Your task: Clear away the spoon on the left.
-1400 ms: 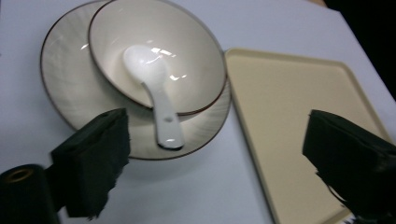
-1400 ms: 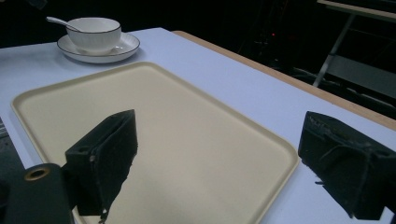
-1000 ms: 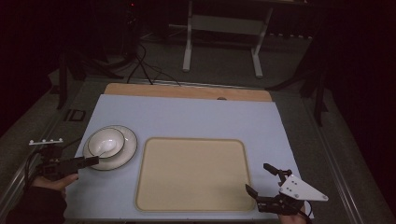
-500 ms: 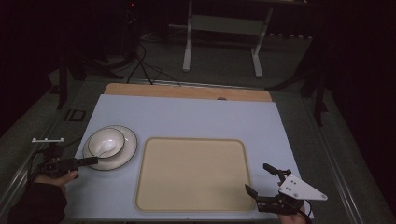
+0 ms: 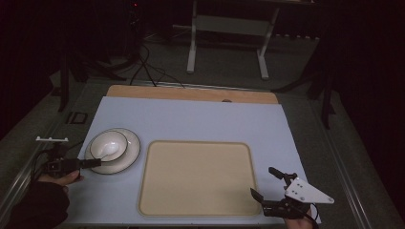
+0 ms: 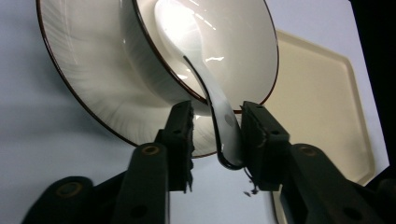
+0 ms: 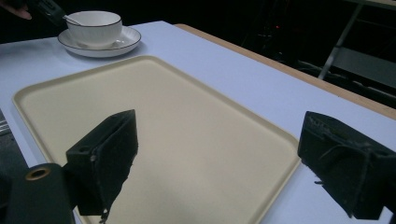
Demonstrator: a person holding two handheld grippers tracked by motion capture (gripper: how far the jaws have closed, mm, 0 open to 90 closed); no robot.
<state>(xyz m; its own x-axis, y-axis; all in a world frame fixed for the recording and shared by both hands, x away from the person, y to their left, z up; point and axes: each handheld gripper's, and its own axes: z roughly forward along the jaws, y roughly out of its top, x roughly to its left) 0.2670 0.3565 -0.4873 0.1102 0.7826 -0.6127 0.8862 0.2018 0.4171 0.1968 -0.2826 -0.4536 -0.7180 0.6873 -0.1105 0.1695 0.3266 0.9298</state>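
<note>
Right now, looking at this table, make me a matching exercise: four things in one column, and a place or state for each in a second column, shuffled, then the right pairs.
Things:
1. spoon
2. bowl
3. tray
4. right gripper

Places or states:
A. bare, at the middle of the table
B. stands on the saucer
C. open, at the tray's near right corner
D. its handle sits between the left gripper jaws, its scoop in the bowl

Pairs: 1-D, 2-B, 3-A, 4-C
</note>
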